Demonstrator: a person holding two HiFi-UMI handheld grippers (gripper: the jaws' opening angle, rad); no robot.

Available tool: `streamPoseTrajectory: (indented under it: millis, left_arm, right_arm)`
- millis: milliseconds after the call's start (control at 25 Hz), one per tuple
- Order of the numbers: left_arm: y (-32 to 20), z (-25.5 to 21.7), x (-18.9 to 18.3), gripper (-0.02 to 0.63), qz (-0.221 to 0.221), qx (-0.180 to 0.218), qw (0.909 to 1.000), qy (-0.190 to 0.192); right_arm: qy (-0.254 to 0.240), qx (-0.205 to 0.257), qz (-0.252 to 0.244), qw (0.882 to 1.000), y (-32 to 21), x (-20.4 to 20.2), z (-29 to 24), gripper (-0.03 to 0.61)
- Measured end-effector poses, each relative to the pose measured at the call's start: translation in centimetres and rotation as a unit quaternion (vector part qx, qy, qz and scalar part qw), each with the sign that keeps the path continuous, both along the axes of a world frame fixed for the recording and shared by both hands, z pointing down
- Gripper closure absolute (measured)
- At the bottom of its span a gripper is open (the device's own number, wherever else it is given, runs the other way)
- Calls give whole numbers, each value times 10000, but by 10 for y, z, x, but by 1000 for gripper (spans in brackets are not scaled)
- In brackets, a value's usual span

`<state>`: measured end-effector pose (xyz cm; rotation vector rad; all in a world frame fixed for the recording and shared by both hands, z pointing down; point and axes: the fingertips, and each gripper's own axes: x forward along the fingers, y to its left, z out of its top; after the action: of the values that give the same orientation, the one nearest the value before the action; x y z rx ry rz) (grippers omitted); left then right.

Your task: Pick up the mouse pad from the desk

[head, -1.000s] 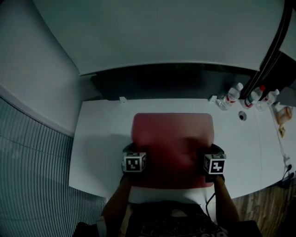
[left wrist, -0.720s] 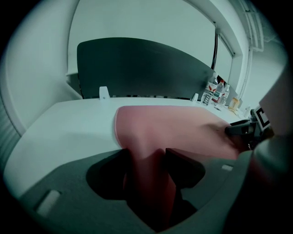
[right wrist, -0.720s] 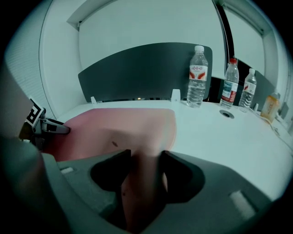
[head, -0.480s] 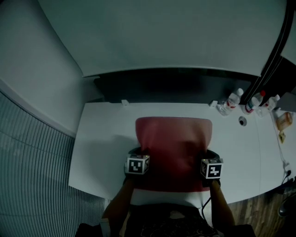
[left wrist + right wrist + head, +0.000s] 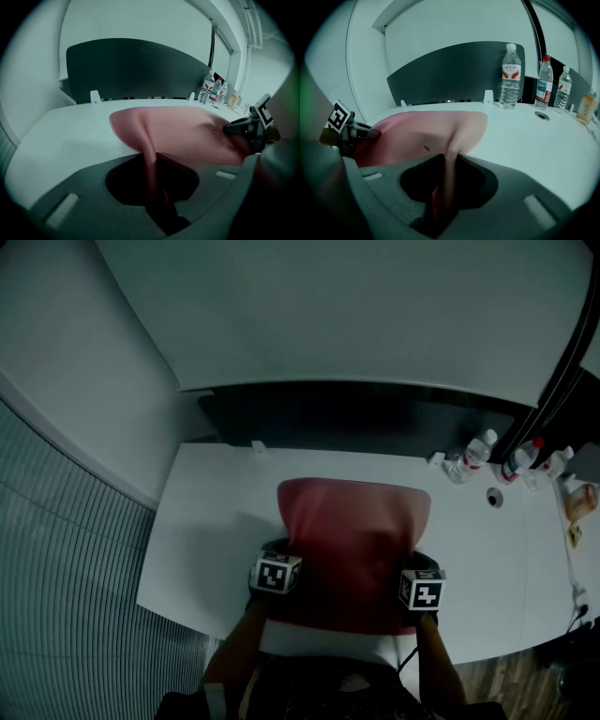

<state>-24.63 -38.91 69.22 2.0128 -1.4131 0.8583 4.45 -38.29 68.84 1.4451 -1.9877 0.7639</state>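
Surface: smooth white rectangular desk; dark grey panel along far edge.
Task item: soft red rectangular mouse pad, near centre, side edges puckered.
Jaws, left gripper: just closing, pinching pad's left edge.
Jaws, right gripper: just closing, pinching right edge.

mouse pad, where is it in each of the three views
Head view: mouse pad at centre, on the white desk.
Left gripper view: mouse pad centre to right, a fold running down to bottom centre.
Right gripper view: mouse pad centre-left, folded down likewise.
Shared landmark: water bottles, beyond its far right corner.
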Motion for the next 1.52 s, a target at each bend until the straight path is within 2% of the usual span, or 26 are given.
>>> streamPoseTrajectory:
  millis: [280, 520, 680, 1040, 1240, 1520]
  left_arm:
    - [1, -1, 2, 551, 81, 98, 9999, -116]
    - [2, 0, -1, 549, 64, -11, 10000, 35]
    - [0, -10, 3, 551, 107, 36, 9997, 227]
    - [5, -35, 9, 551, 128, 217, 9990, 358]
    - [8, -53, 13, 549, 170, 337, 9983, 440]
    - [12, -73, 16, 549, 258, 544, 9968, 531]
  right_arm:
    - [-84, 66, -195, 9998, -1, -2, 3, 502]
    - [-301, -48, -47, 9995, 1, -2, 0, 503]
    - [-368, 91, -30, 9993, 0, -3, -9, 503]
    - [-291, 347, -25, 9990, 6, -10, -35, 503]
    - [-312, 634, -142, 9974, 5, -17, -56, 503]
    - [-250, 712, -87, 9971, 11, -18, -70, 503]
